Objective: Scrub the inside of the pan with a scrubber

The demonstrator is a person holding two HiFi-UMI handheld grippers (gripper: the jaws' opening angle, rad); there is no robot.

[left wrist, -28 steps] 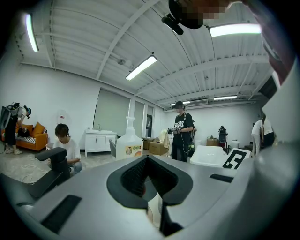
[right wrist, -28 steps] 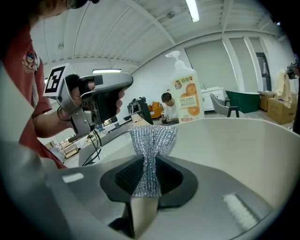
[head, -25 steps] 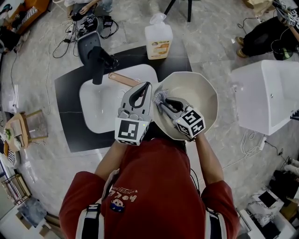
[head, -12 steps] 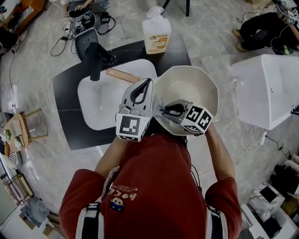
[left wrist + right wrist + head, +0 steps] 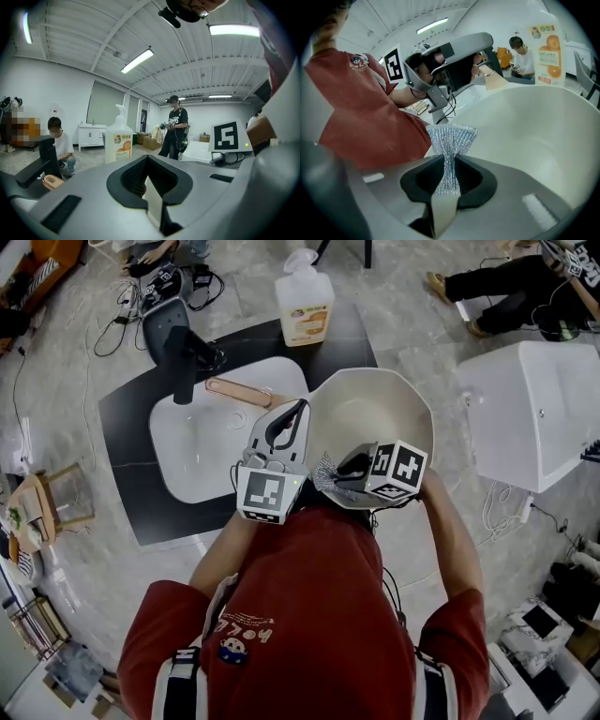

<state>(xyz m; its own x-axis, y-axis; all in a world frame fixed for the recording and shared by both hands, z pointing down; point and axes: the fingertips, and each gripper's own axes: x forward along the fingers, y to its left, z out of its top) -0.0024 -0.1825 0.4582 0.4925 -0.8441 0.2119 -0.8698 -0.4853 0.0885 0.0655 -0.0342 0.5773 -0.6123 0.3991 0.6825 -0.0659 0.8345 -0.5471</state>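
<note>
— What lies under you?
— A grey stone floor (image 5: 84,549) and a black slab (image 5: 131,427); the cream pan (image 5: 375,413) is over the slab's edge, with a white sink (image 5: 192,451) just left of the pan and the pan's wooden handle (image 5: 239,390) reaching out over it.
— And your two grippers?
— My left gripper (image 5: 292,413) is clamped on the handle at the pan's left rim; my right gripper (image 5: 342,470) pinches the silver scrubber (image 5: 325,474) at the pan's near-left wall.
— Do the gripper views add anything?
— The right gripper view shows the mesh squeezed at its waist and fanned out close against the pan's inner wall; from the head view that is too small to tell. The left gripper view misses the pan's inside; its jaws are pressed together, and beyond the pan stand a soap bottle (image 5: 118,140) and a seated person (image 5: 58,140).
</note>
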